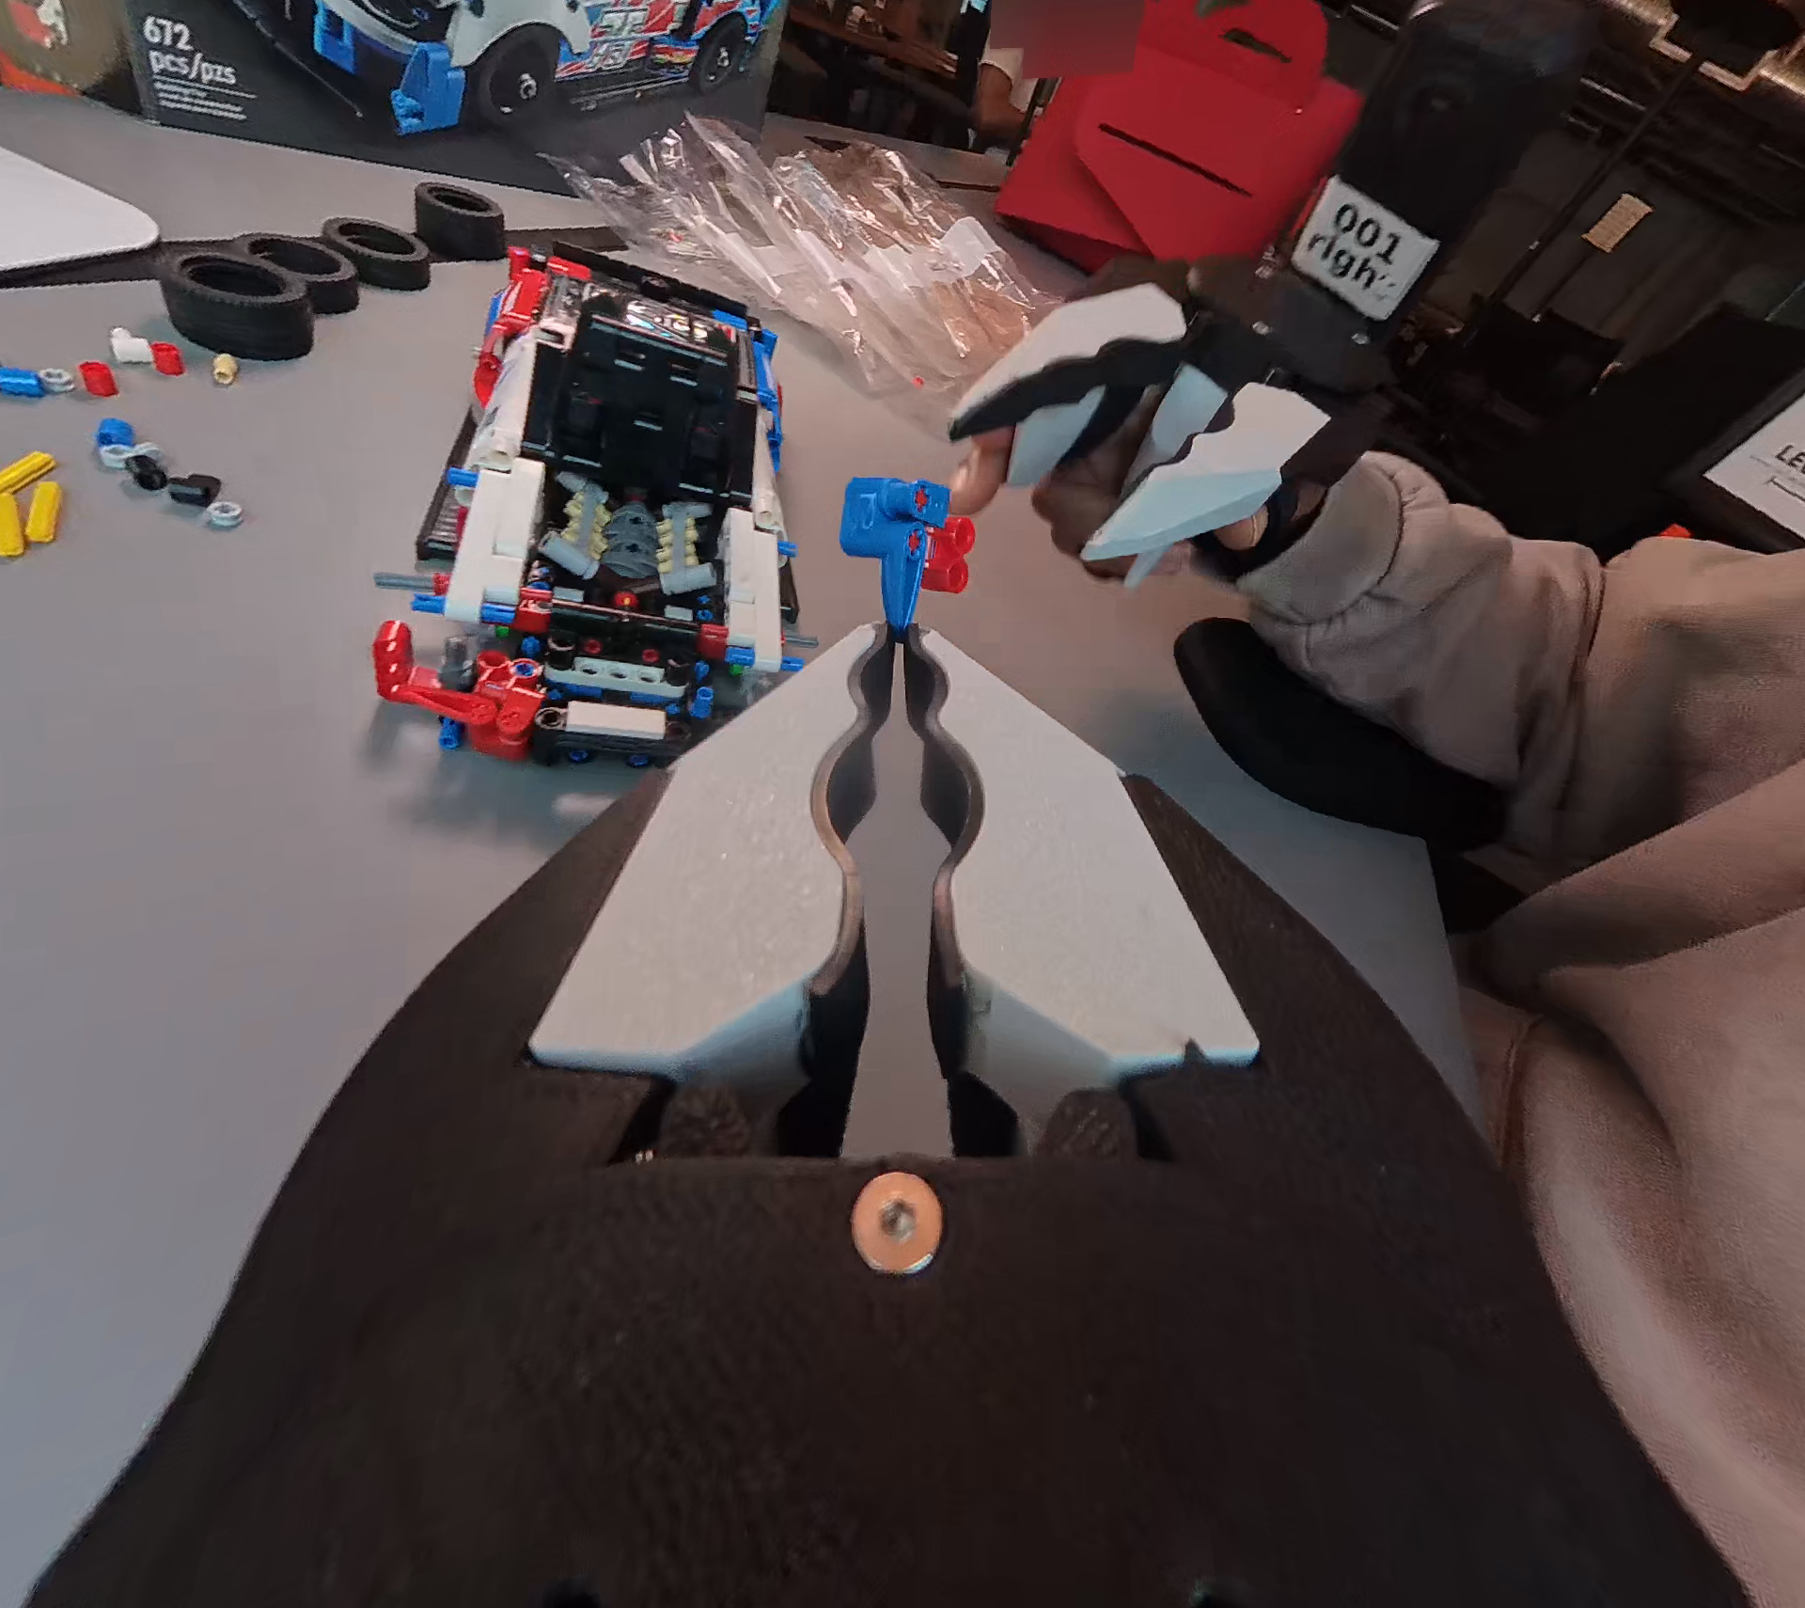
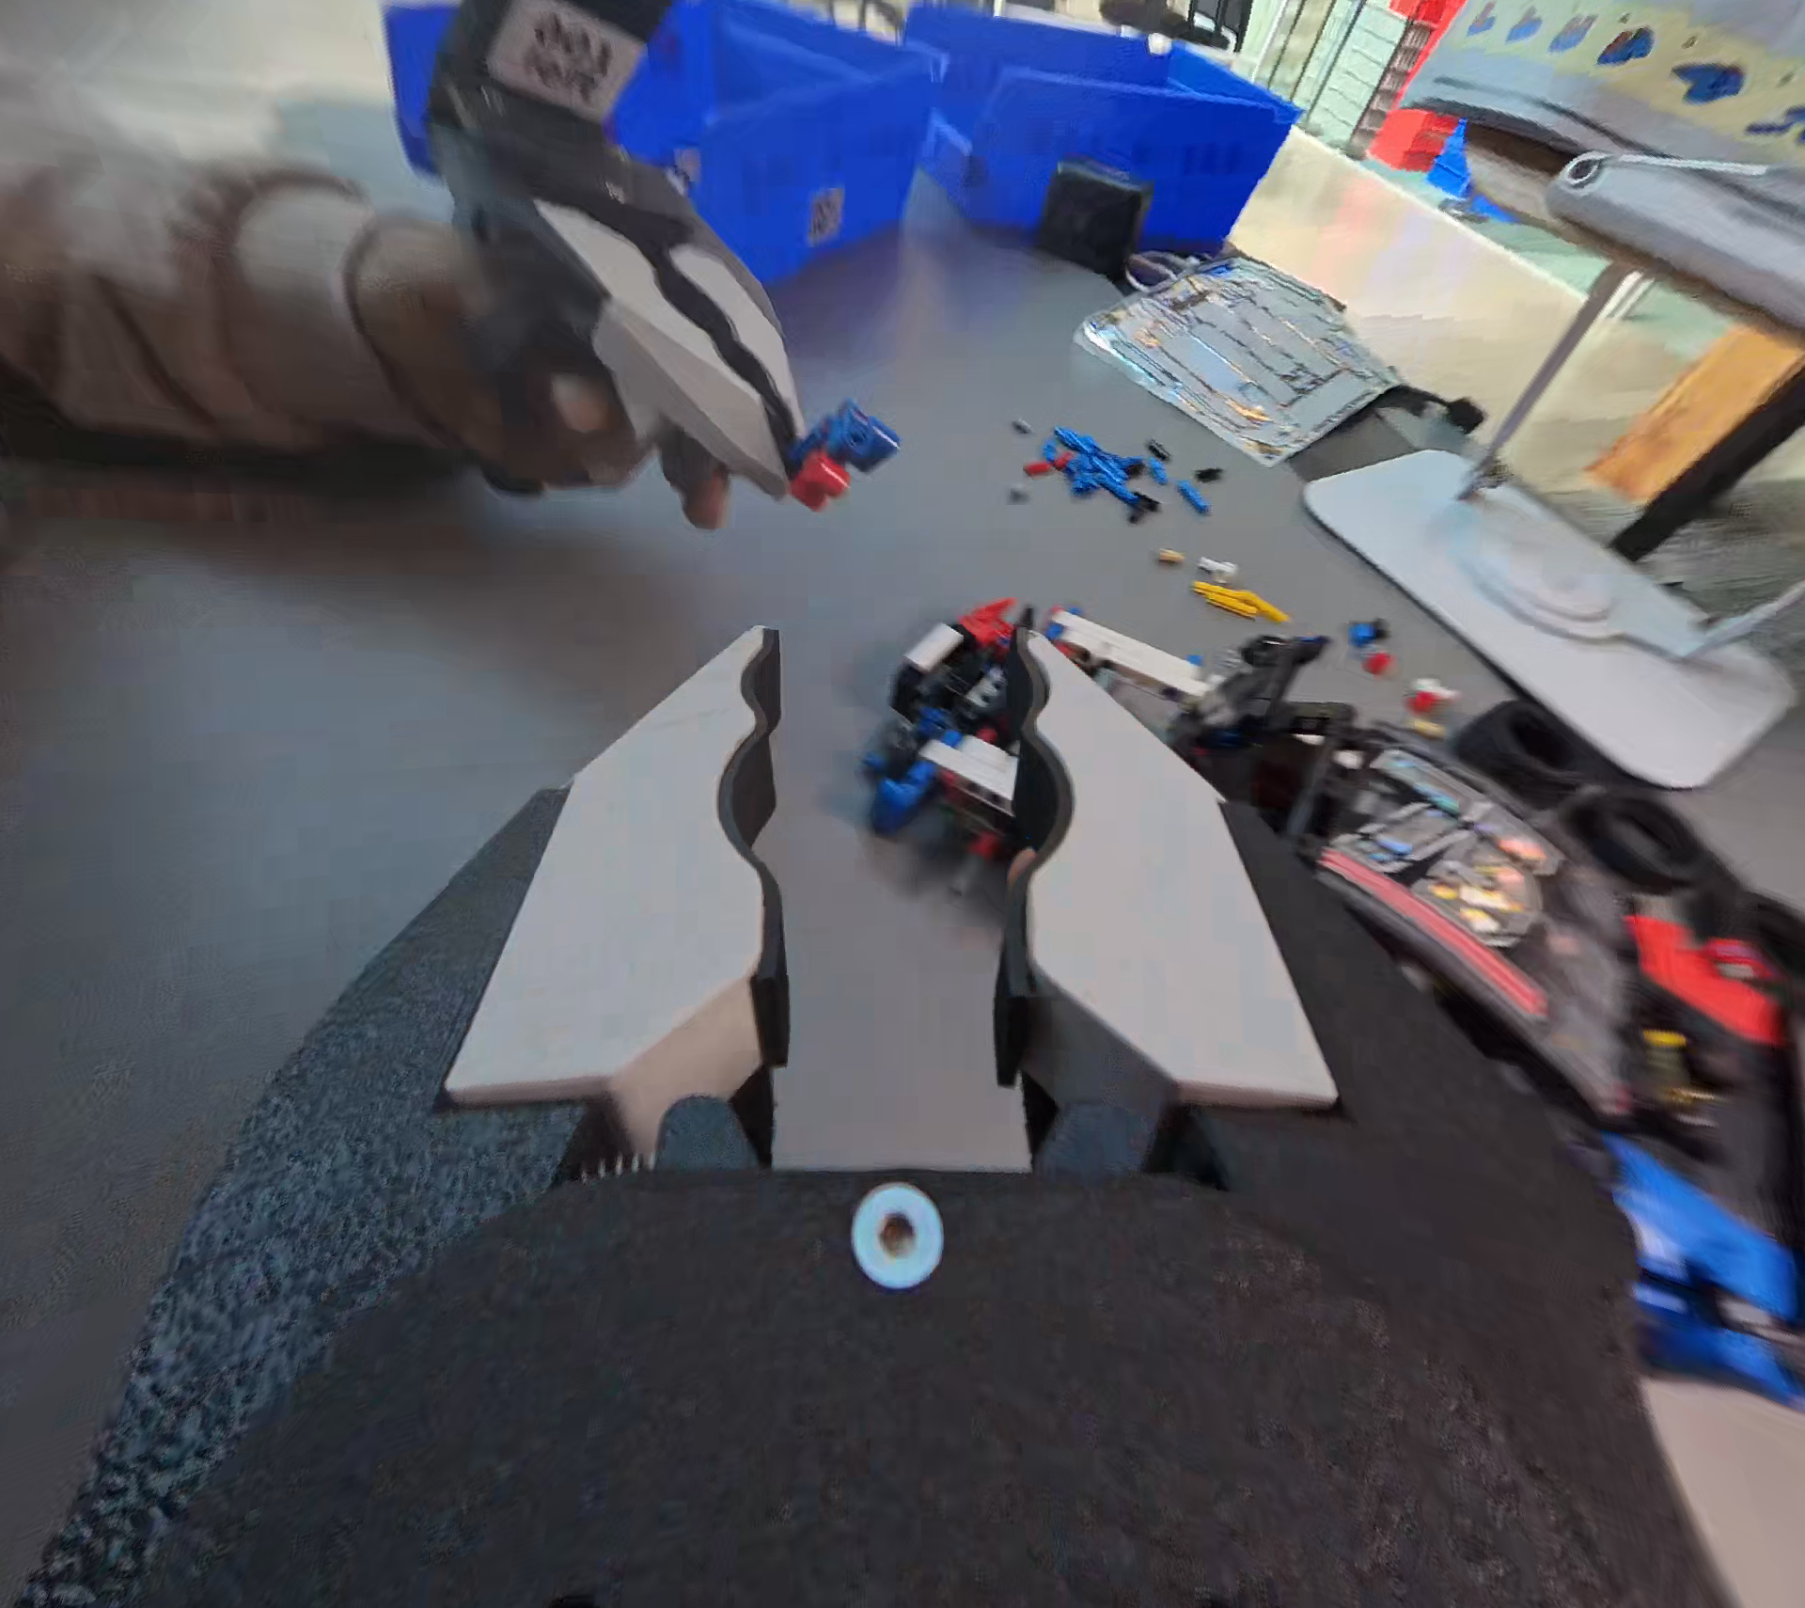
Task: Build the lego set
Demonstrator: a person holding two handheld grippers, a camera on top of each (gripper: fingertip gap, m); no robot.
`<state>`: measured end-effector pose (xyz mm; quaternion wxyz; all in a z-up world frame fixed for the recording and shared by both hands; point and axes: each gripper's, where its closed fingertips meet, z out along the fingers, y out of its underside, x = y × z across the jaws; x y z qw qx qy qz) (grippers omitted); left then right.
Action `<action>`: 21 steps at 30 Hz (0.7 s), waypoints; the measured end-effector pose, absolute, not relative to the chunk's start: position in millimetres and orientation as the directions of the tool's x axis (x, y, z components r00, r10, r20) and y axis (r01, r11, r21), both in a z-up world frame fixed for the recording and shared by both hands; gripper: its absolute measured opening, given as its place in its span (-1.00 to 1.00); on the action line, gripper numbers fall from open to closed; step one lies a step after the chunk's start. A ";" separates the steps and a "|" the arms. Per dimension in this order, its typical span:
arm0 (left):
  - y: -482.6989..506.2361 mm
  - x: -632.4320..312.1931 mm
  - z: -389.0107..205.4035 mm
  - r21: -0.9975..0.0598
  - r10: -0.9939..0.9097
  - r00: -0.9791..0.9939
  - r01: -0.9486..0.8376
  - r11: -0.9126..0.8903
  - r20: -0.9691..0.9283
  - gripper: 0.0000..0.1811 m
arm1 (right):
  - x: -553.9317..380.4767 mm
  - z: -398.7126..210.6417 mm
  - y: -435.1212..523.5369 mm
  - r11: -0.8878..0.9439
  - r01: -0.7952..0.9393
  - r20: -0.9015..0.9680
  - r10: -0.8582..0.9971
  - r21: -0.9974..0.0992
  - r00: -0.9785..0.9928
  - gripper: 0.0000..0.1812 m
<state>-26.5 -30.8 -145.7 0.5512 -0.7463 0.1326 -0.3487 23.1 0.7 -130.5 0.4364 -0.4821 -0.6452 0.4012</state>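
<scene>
Left gripper [image 1: 901,633] pinched nearly closed at the tips, held low and level; right gripper [image 2: 899,662] parted wide, raised just beside it, angled downward.

1. The small piece [image 1: 903,530] is blue and red.
2. The car model [image 1: 606,506] is white, black, red and blue.
3. The tyres [image 1: 293,276] are black.
4. The table [image 1: 195,877] is grey.

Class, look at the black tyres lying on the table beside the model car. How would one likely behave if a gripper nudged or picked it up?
The tyres look like soft rubber, so one would probably squash slightly. Lying flat, most should slide, not roll; the far one stands on edge and may roll. Their treads suggest good grip.
</scene>
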 end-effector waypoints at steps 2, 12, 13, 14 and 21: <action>-23.5 -40.9 -150.8 -0.906 -0.537 0.747 0.209 -0.368 0.391 -1.00 | 30.8 -138.4 40.8 0.494 0.446 0.431 0.869 -0.746 -0.241 -0.33; -11.2 -74.4 -154.8 -0.856 -0.467 0.723 0.365 -0.366 0.508 -1.00 | 16.2 -193.4 164.3 0.784 0.619 0.302 0.603 -0.052 -0.738 0.30; -10.9 -74.6 -156.3 -0.856 -0.465 0.725 0.362 -0.369 0.508 -1.00 | 14.8 -201.7 166.6 0.785 0.619 0.267 0.602 -0.029 -0.752 0.29; -10.7 -74.6 -157.6 -0.856 -0.463 0.727 0.360 -0.371 0.507 -1.00 | 15.1 -209.8 166.4 0.783 0.622 0.229 0.608 -0.015 -0.760 0.27; -10.4 -77.9 -162.1 -0.861 -0.432 0.760 0.330 -0.386 0.485 -1.00 | 39.9 -218.0 150.0 0.472 0.881 0.152 0.873 -0.026 -0.463 0.13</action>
